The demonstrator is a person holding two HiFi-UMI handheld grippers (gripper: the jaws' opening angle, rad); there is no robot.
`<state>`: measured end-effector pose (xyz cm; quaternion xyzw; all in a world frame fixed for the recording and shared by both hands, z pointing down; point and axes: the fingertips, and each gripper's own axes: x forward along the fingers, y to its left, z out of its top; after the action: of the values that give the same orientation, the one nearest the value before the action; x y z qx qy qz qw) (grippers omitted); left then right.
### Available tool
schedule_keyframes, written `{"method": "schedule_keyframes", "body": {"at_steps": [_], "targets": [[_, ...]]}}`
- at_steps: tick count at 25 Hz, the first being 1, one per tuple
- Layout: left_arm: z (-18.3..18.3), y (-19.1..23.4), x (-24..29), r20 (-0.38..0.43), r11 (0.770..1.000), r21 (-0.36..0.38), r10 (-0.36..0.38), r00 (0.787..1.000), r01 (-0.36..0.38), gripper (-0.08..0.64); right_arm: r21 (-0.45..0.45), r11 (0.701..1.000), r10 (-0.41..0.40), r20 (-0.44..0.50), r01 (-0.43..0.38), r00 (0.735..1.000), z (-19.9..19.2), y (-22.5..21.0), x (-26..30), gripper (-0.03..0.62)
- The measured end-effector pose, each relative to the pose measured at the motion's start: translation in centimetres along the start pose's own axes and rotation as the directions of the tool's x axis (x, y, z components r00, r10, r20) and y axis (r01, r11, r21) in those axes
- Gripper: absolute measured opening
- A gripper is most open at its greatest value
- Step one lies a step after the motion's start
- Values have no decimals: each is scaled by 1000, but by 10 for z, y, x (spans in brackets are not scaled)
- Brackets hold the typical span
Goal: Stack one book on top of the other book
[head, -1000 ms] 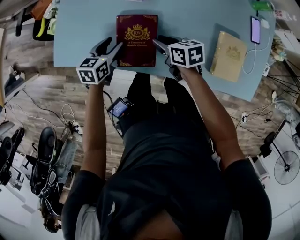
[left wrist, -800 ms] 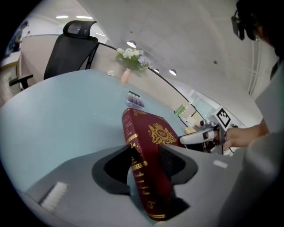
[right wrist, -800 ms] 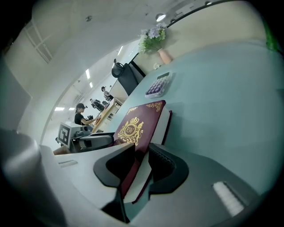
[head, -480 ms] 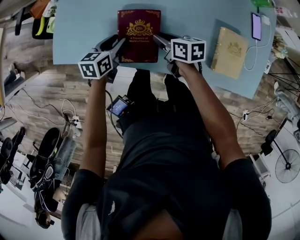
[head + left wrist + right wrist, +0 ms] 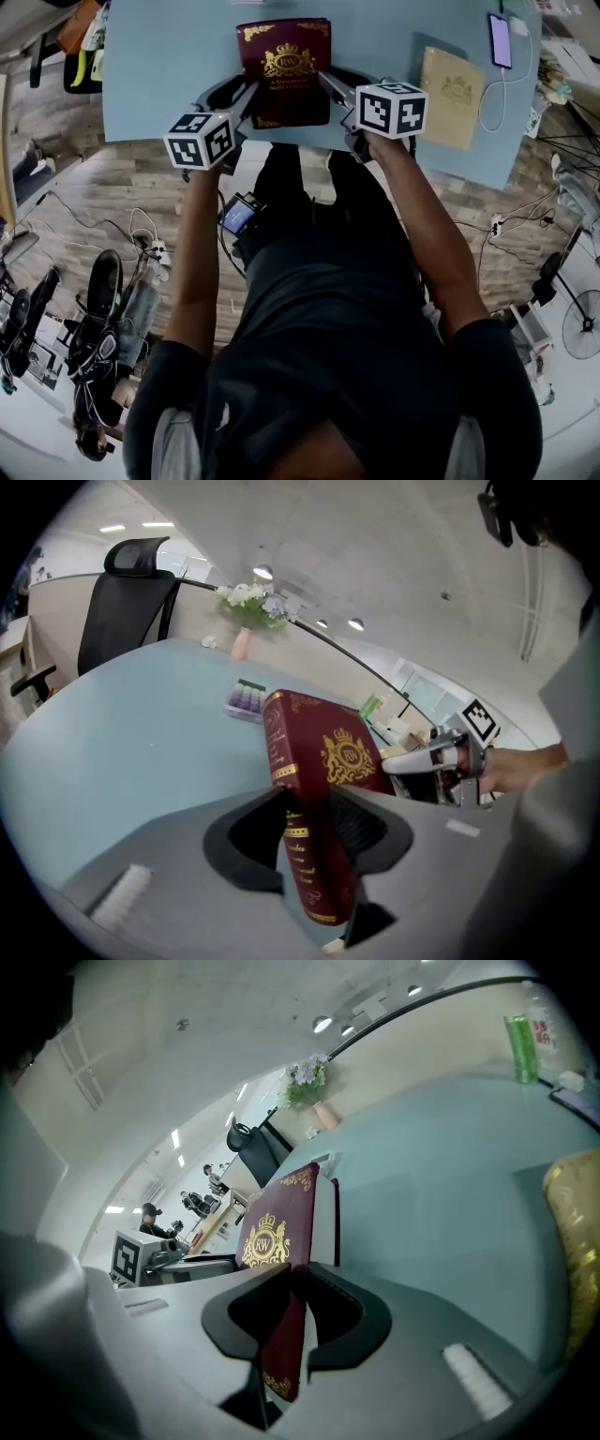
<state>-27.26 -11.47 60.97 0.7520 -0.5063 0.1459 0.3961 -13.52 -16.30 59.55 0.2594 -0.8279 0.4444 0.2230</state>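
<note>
We sat in an open-plan office: a pale blue desk [image 5: 159, 75], a black high-backed office chair [image 5: 127, 597], a vase of flowers [image 5: 246, 621], a charging phone [image 5: 499, 39], recessed ceiling lights [image 5: 322, 1024], and people [image 5: 150, 1213] working farther back in the room.

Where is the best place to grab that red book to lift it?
By its two long edges near the lower end, from either side: left gripper on the spine, right gripper on the page edge. The red book is wide, flat and stiff, so clamping both edges should steady it.
</note>
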Motion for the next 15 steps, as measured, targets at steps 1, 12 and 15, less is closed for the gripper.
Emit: {"method": "schedule_keyframes", "body": {"at_steps": [1,12,15], "targets": [[2,-5,2,0,1000,4,-3,1000,3,195,0,1000,-4,11,4,1000,3,-1,-6,58],[18,-63,27,12,997,60,-40,999,39,195,-12,999,-51,93,53,994,18,-26,-67,57],[22,-80,35,10,995,78,-56,998,55,195,-5,998,-65,115,66,991,22,-34,-85,57]]}}
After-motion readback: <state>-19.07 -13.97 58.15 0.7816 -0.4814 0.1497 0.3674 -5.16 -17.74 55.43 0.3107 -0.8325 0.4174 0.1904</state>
